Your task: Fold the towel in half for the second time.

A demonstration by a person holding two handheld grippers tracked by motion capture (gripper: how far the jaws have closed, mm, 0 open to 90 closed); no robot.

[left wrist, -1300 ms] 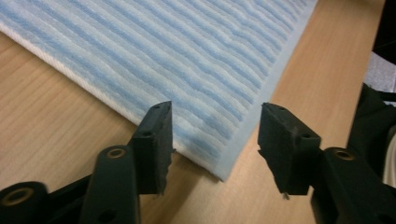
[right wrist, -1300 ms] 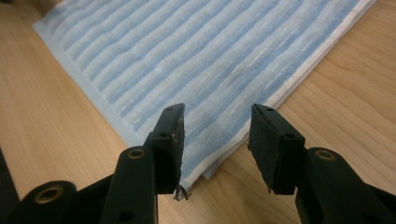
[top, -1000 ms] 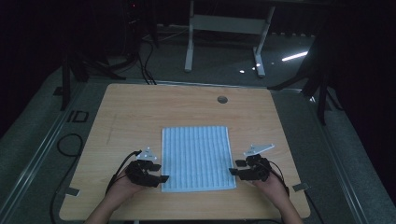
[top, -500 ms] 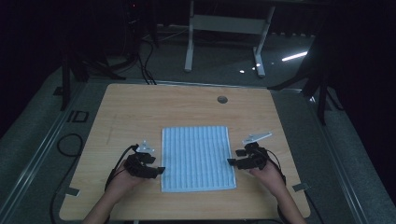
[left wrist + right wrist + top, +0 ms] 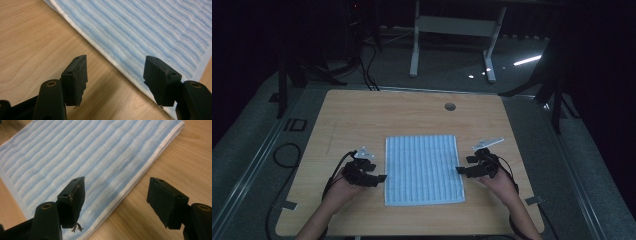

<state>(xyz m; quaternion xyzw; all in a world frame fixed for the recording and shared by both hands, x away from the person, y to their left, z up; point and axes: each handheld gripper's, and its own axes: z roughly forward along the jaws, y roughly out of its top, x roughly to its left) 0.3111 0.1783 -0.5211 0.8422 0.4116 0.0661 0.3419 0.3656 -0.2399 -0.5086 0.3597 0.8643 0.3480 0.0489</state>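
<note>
Blue-striped towel: flat, lower centre of the wooden table, white hems all round. Left gripper: at the towel's left hem, jaws wide, just opening, nothing clamped. Right gripper: at the right hem, jaws wide, likewise just opening, apparently clear of the cloth. Bare wood upper frame, up to a round hole.

Both forearms reach forward, left gripper and right gripper just opening, nothing held.
</note>
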